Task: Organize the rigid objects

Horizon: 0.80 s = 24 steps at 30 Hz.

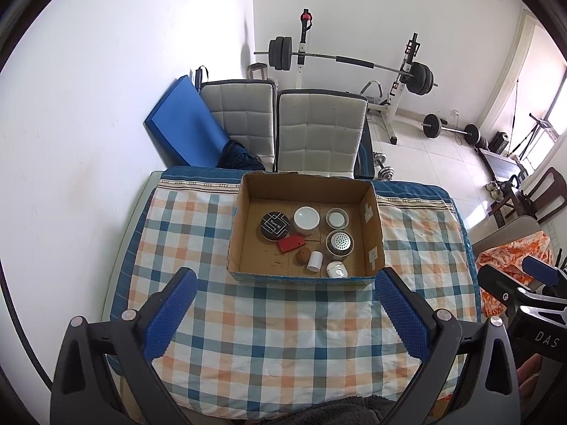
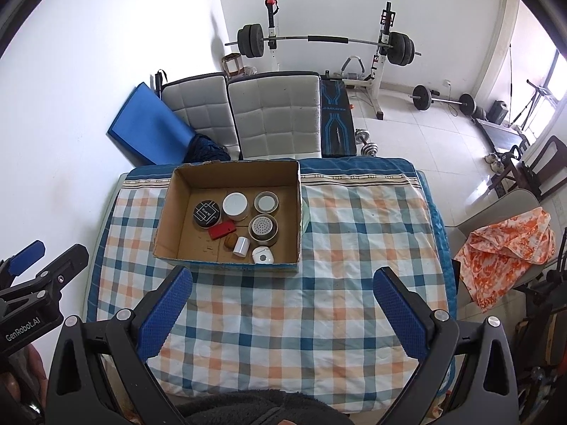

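A cardboard box (image 1: 374, 226) was seen standing open on the far half of a table spread with a checked cloth (image 1: 276, 326); all the small rigid items were gathered inside it. A black round tin (image 1: 274, 226) lay at the back left; a white round jar (image 1: 306, 218) was set just right of it; a smaller pale-rimmed jar (image 1: 337, 217) was placed further right. In front of that a metal cylinder with a perforated top (image 1: 339, 243) was stood; a red block (image 1: 291, 243) was found beside the tin, with a walnut (image 1: 303, 256), a small white cylinder (image 1: 314, 260) and a white rounded device (image 1: 336, 269) along the near side.

The left gripper (image 1: 285, 313) was held above the bare cloth, short of the box, its blue-padded fingers (image 1: 170, 315) spread wide with nothing between them; the right gripper (image 2: 283, 311) was likewise held wide apart and empty over the cloth near the box's front edge.

Two white padded chairs (image 1: 320, 131) were pushed to the table's far side; a barbell rack (image 1: 407, 71) was visible by the wall.
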Available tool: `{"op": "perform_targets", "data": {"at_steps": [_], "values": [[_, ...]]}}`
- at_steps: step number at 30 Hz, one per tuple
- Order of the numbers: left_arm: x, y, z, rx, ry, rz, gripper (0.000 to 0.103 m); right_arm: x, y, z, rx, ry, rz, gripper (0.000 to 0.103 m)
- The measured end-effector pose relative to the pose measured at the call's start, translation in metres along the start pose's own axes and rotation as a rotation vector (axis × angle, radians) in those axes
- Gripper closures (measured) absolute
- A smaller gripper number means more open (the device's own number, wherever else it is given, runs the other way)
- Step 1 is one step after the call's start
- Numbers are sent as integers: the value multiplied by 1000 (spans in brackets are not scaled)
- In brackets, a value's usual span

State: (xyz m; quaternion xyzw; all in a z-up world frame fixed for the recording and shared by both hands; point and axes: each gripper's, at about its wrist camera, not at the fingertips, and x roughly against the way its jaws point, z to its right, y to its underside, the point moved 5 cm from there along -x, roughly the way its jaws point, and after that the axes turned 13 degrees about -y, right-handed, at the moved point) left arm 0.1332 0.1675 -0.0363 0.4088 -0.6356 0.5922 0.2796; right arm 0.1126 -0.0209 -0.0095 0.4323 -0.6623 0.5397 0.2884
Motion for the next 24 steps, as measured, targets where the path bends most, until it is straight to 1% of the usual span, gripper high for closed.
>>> {"op": "perform_targets", "data": {"at_steps": [24], "values": [[-3, -2, -2, 6, 0, -1, 0, -6, 1, 5, -13, 5, -1, 0]]}}
